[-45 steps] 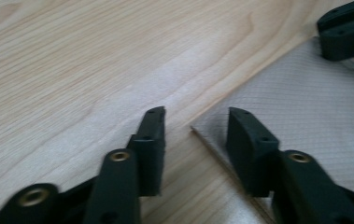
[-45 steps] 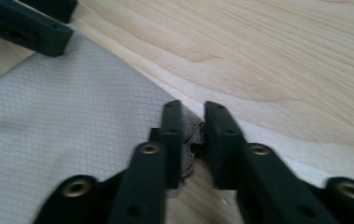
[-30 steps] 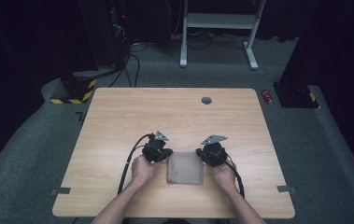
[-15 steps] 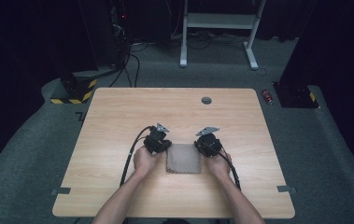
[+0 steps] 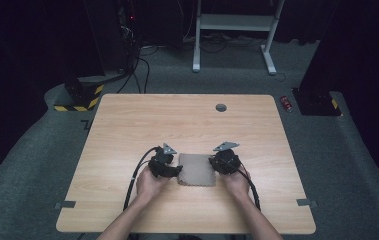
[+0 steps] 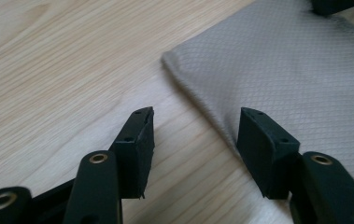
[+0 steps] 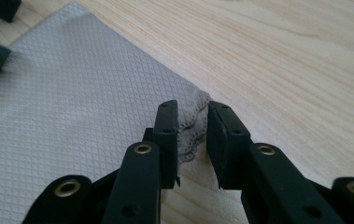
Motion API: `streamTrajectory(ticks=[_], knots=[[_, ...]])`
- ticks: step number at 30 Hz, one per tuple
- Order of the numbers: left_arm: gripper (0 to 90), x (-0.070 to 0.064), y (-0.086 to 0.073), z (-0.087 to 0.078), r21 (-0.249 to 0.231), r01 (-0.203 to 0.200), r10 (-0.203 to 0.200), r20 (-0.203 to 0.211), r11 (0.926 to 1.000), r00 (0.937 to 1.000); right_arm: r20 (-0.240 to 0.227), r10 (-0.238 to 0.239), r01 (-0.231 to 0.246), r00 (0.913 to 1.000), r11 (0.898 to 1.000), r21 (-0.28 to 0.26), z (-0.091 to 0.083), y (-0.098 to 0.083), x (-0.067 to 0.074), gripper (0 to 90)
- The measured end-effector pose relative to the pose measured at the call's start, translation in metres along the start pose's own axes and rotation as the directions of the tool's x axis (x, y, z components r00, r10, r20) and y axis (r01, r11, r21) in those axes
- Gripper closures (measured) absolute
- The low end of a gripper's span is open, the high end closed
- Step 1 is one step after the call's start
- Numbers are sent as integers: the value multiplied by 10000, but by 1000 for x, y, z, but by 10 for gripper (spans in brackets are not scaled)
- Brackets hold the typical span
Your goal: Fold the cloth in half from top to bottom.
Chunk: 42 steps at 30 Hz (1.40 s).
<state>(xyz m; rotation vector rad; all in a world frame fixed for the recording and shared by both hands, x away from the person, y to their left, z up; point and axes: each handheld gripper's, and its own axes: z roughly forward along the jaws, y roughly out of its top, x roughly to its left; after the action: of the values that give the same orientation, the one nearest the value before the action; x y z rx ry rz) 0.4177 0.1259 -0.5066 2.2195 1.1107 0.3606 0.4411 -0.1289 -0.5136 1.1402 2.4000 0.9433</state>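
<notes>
While letting go of folded cloth [image 5: 197, 169]: left gripper [image 6: 194, 133] just opened wide, empty; right gripper [image 7: 192, 137], 3 o'clock corner, opening, narrow gap, could snag and unfold.

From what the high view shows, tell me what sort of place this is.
Probably a lab or recording room: one bare wooden table on grey carpet, equipment with cables in the dark behind, hazard-striped blocks on the floor.

A grey cloth [image 5: 197, 169] with a fine diamond weave lies folded flat, roughly square, just below the centre of the high view; its lower edge is scalloped. In the right gripper view its wavy-edged layers [image 7: 191, 128] lift slightly at one corner.
</notes>
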Motion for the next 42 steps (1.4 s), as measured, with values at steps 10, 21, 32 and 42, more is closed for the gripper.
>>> streamTrajectory(ticks=[10, 21, 32, 42], knots=[[437, -23, -23, -13, -29, -476, 477, 521, 9989, 9975, 8, -19, 19, 10000, 10000, 9, -1, -1, 0, 735], [412, -15, -41, -36, -702, -43, 93, 704, 9975, 9975, 45, 27, -26, 10000, 9998, -211, -8, -2, -5, 693], [406, 6, -53, -49, -1763, 1022, -951, 482, 9790, 9943, 151, 593, -576, 9981, 9936, -969, -46, -29, -18, 677], [404, 17, -61, -60, -2238, 1326, -1265, 412, 9656, 9911, 64, 910, -889, 9958, 9842, -1534, -70, -41, -20, 662]])
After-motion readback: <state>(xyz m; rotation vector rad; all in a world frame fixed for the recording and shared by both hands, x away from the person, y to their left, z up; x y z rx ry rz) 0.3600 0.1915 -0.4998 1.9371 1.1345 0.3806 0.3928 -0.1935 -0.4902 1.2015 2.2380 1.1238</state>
